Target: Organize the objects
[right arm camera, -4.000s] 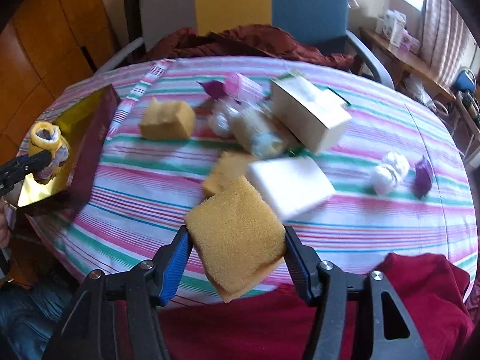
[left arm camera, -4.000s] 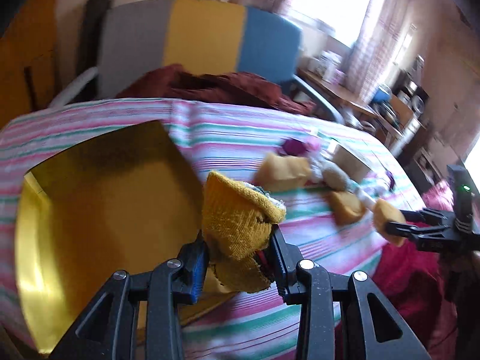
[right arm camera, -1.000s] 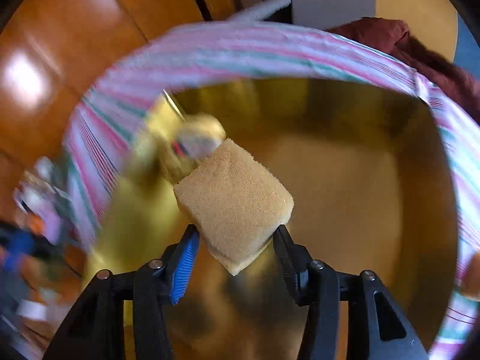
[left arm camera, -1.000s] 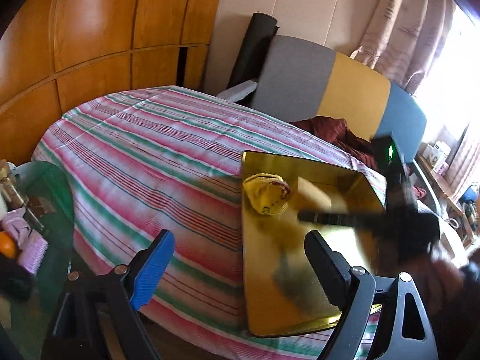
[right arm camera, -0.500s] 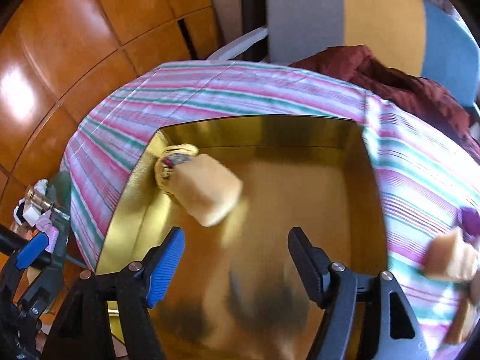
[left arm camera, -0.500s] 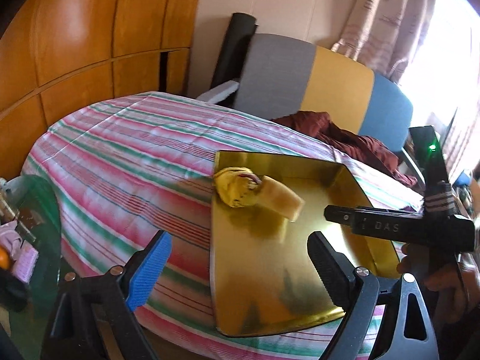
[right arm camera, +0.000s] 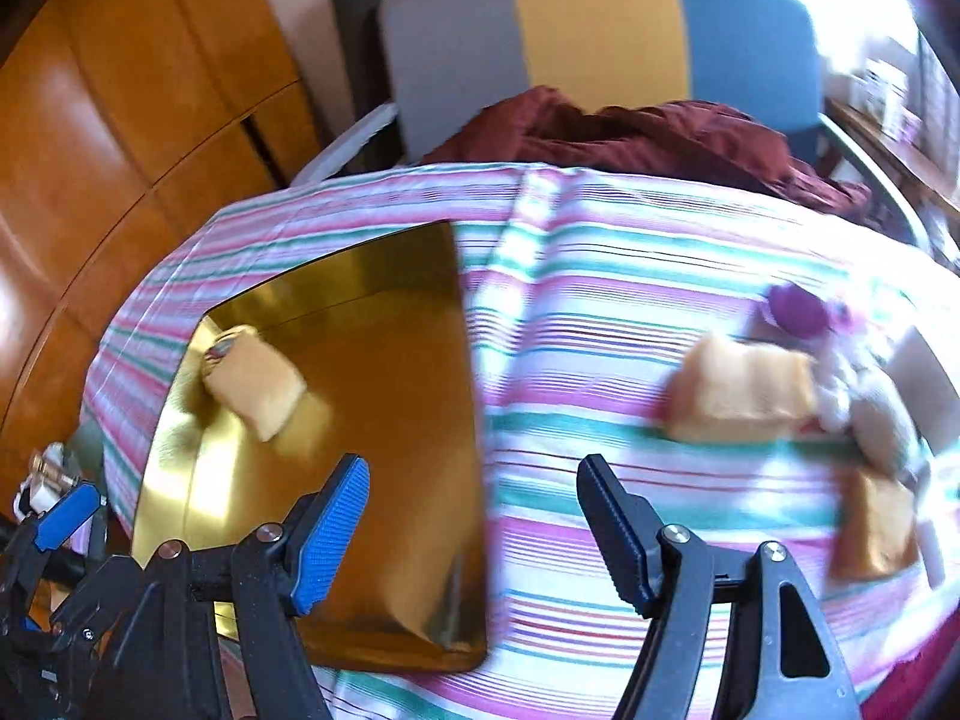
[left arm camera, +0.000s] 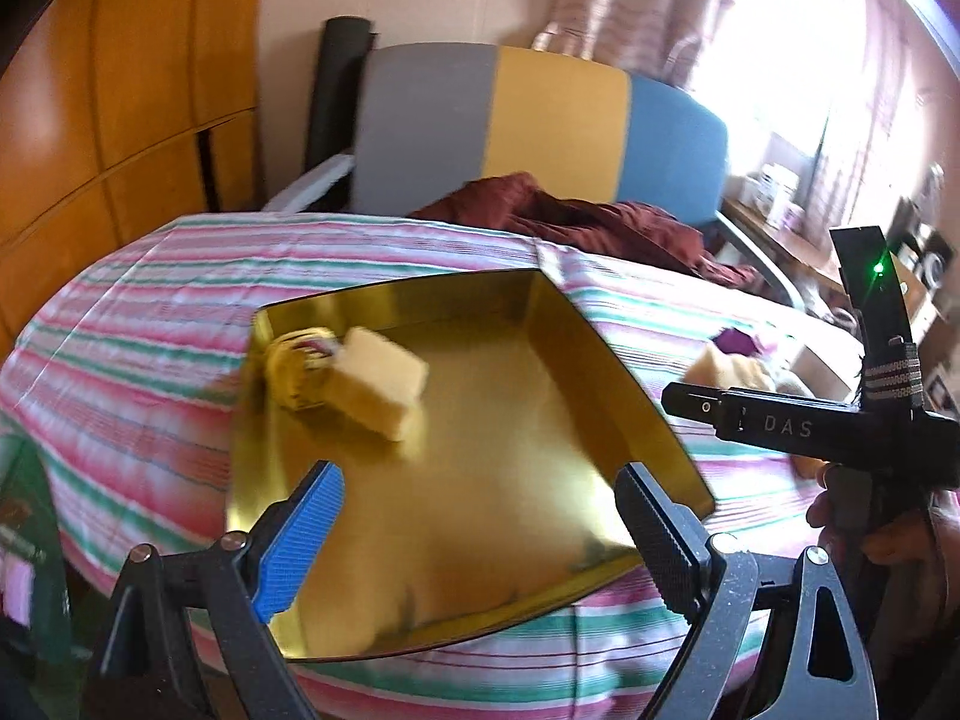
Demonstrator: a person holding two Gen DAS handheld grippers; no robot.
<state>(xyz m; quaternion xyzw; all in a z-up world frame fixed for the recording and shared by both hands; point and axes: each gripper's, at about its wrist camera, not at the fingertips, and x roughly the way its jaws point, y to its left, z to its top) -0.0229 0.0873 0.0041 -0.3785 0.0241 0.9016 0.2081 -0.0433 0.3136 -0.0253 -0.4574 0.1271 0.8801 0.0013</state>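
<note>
Left wrist view: "DAS" on right gripper [left arm camera: 678,399] body (white lettering).

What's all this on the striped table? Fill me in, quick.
A person with a handheld gripper in each hand is sorting small items into a gold tray. A yellow sponge and a yellow sock lie touching in its far left corner. The left gripper and right gripper are both open and empty. More sponges and other blurred bits wait on the striped tablecloth, right of the tray.
</note>
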